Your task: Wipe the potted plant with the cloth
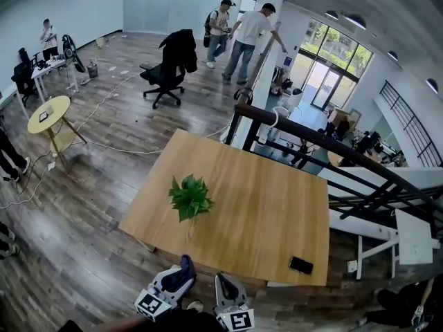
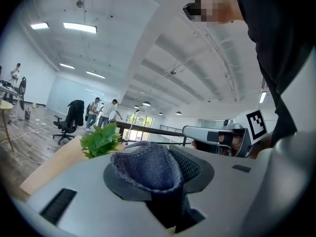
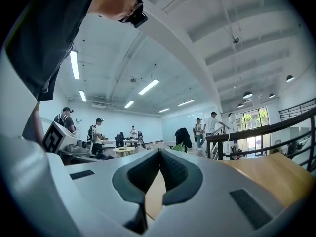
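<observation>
Though cloth half hides the left tool pinching it, the right tool is pressed together.

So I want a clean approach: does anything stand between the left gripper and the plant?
Nothing visible: bare table lies between the left gripper, shut on the cloth, and the plant; the phone is far right.

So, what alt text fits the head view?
A leafy potted plant stands on a wooden table; at the near edge the left gripper holds a dark blue cloth beside the right gripper. A black phone lies near the table's right corner.
</observation>
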Tool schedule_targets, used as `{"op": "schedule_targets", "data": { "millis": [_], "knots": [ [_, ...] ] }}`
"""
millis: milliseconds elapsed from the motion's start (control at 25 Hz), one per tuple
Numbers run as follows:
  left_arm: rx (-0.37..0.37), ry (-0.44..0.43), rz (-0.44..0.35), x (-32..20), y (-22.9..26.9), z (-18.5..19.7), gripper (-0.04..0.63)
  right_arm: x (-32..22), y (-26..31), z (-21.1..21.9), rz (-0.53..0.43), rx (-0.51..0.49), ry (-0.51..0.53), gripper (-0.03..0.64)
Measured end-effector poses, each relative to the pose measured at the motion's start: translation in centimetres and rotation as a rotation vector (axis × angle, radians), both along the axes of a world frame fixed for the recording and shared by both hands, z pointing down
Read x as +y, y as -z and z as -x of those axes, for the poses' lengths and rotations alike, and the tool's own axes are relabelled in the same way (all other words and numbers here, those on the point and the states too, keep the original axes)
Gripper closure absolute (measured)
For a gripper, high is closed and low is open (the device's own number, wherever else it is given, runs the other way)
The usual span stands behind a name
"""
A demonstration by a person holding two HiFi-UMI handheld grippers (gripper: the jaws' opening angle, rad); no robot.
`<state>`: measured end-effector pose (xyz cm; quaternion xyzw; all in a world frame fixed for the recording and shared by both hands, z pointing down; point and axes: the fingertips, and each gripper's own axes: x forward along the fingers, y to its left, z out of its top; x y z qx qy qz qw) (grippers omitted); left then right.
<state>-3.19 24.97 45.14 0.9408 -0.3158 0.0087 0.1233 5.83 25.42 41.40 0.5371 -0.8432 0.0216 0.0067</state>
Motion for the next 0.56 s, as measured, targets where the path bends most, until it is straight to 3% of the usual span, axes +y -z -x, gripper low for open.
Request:
{"op": "schedule_targets", "data": {
  "millis": [320, 560],
  "knots": [
    [0.008, -0.051, -0.020, 1.7, 1.0, -1.8, 0.451, 2.0, 1.2, -1.0, -0.039, 0.040, -0.020, 0.600],
    [-0.014, -0.039, -0.043, 2.4, 1.2, -2.9, 0.451, 3.2, 2.5, -1.9, -0.089, 0.061, -0.017, 0.600]
  ]
}}
